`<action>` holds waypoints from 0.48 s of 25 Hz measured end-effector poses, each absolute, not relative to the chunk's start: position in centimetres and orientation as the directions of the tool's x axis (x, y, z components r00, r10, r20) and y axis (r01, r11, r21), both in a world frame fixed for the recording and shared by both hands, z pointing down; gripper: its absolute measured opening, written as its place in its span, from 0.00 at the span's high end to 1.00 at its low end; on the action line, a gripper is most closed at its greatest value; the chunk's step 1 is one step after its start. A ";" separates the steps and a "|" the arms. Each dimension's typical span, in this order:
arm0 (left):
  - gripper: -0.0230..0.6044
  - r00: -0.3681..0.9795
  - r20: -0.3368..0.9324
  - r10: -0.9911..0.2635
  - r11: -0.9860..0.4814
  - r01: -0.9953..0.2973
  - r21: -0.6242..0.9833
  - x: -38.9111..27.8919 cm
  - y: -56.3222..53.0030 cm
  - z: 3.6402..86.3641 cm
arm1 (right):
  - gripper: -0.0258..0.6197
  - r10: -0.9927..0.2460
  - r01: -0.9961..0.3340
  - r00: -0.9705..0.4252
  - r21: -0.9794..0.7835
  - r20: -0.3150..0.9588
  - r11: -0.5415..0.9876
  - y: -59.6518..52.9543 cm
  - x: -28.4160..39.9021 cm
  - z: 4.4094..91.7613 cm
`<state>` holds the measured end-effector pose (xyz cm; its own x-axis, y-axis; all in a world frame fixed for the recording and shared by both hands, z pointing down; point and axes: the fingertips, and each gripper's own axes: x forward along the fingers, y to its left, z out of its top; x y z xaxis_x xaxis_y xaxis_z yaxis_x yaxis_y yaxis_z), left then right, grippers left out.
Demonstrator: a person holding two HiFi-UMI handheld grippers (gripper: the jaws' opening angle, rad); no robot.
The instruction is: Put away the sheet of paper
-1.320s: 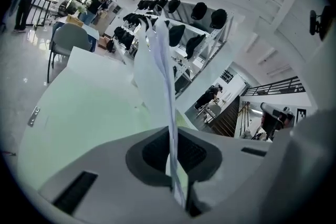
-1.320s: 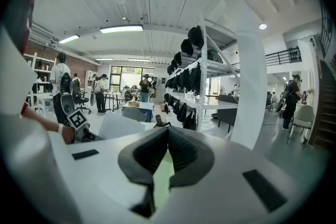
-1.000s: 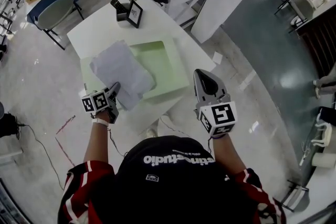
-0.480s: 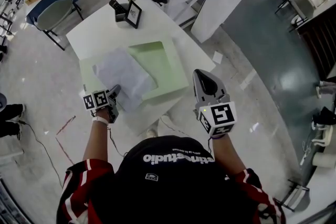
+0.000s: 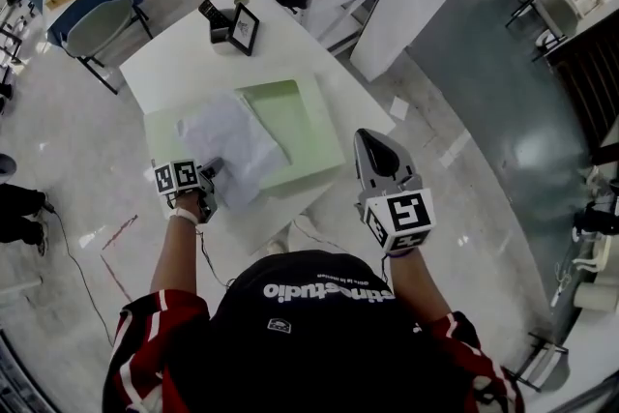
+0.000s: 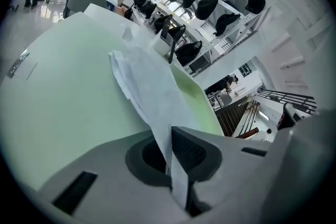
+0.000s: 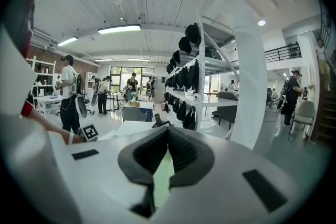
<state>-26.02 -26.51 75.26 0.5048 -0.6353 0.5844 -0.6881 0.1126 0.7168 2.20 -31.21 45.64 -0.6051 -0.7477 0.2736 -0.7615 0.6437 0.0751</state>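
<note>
Lowered since a second ago, the left gripper [image 5: 207, 175] has brought the sheet of paper [image 5: 228, 138] down closer to the green folder [image 5: 308, 123].
Its jaws are pinched tight on the sheet's near corner. Ahead of them the creased sheet runs out over the folder, with bare green open to the right of the jaws. Past the folder's far rim the white table [image 5: 184, 53] is bare up to a small stand [image 5: 235, 24]. The right gripper [image 5: 370, 148], jaws closed on nothing, hangs by the table's near right edge, apart from the sheet, with open floor [image 5: 455, 82] to its right.
</note>
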 end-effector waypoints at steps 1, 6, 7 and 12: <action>0.95 0.505 0.588 -0.632 0.110 -0.693 0.713 -26.0 -26.7 75.3 | 0.96 -0.749 -0.763 -0.604 0.075 0.273 0.642 -31.3 2.3 45.7; 0.95 0.488 0.633 -0.601 0.078 -0.752 0.654 -25.3 -27.8 75.8 | 0.96 -0.755 -0.771 -0.598 0.065 0.268 0.634 -32.0 2.7 45.6; 0.95 0.485 0.641 -0.594 0.072 -0.762 0.643 -25.1 -28.0 75.8 | 0.96 -0.757 -0.772 -0.597 0.065 0.266 0.632 -32.2 2.8 45.6; 0.95 0.485 0.664 -0.570 0.054 -0.784 0.619 -24.2 -28.9 75.9 | 0.96 -0.768 -0.783 -0.588 0.061 0.254 0.619 -32.9 3.4 45.1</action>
